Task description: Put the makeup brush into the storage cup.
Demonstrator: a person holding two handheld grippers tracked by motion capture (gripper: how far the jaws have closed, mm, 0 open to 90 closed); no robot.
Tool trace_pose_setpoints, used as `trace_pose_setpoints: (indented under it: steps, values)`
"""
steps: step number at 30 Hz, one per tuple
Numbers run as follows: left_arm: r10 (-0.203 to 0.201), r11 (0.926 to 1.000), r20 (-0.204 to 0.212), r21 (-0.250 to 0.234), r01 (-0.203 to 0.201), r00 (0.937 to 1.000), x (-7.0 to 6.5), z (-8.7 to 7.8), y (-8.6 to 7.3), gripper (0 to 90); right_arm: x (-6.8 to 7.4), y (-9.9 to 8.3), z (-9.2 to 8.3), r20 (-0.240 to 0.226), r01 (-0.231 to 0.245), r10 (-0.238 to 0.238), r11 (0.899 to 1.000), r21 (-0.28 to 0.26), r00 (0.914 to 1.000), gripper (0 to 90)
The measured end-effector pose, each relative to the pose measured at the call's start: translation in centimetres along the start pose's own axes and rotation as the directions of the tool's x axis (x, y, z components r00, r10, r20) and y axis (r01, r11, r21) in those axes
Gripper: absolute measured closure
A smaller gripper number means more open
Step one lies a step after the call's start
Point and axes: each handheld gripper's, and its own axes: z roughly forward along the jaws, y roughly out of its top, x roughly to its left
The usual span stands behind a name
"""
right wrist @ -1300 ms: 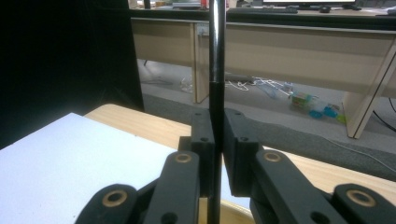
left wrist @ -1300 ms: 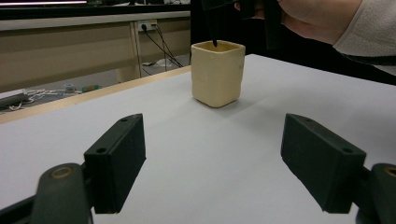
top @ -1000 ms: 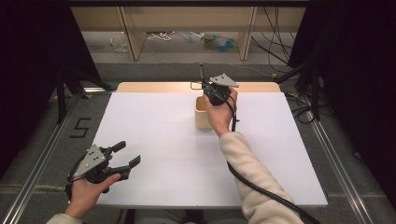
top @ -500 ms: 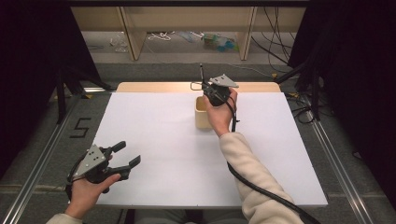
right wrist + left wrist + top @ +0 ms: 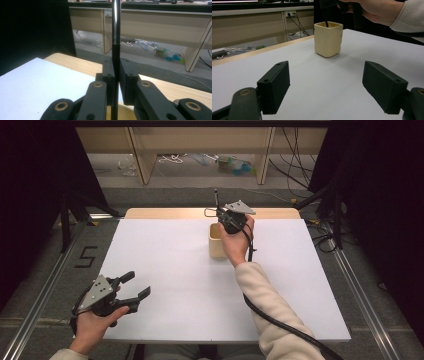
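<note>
A beige square cup [image 5: 216, 245] stands on the white table top [image 5: 165, 270] toward the far middle. My right gripper [image 5: 223, 216] hangs just above the cup, shut on a thin black pen [image 5: 216, 197] that stands upright. In the right gripper view the pen [image 5: 115, 37] runs straight up between the closed jaws of that gripper [image 5: 116, 72]. From the left gripper view, the pen's lower end [image 5: 325, 21] dips into the cup [image 5: 328, 38]. My left gripper [image 5: 137, 284] rests at the table's near left corner, open and holding nothing, its jaws [image 5: 328, 86] pointed toward the cup.
A bare wooden strip [image 5: 165, 213] edges the table's far side. Beyond it stand wooden shelf legs [image 5: 142, 160] with cables and small litter on the floor. Metal rails [image 5: 45, 280] run along both sides, and a "5" [image 5: 86, 256] marks the floor at left.
</note>
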Motion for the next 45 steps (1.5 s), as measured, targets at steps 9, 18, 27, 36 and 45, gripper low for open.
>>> trace_pose_setpoints:
  steps: [9, 18, 27, 36, 45]
  values:
    - [-0.001, 1.0000, -0.001, 0.000, 0.001, 1.0000, 0.00, -0.01, 0.00, 21.8, -0.03, -0.09, 0.07, -0.004, -0.004, 0.004, 1.000, -0.007, 1.0000, 84.1]
    - [0.000, 1.0000, -0.003, 0.000, 0.000, 1.0000, -0.03, -0.04, 0.02, 21.8, -0.09, -0.05, -0.06, 0.001, 0.001, -0.001, 1.000, -0.007, 1.0000, 84.1]
    - [-0.001, 1.0000, -0.004, 0.003, 0.001, 1.0000, -0.01, -0.06, 0.03, 21.8, -0.13, -0.24, -0.05, -0.003, 0.000, 0.000, 1.000, 0.000, 1.0000, 84.1]
    - [0.000, 1.0000, -0.006, 0.003, 0.000, 1.0000, -0.03, -0.08, 0.03, 21.8, -0.16, -0.30, -0.11, -0.003, -0.001, 0.001, 1.000, 0.000, 1.0000, 84.1]
    - [0.001, 1.0000, -0.005, 0.004, -0.001, 1.0000, -0.02, -0.07, 0.03, 21.8, -0.19, -0.62, -0.09, 0.001, 0.000, 0.000, 1.000, 0.009, 1.0000, 84.0]
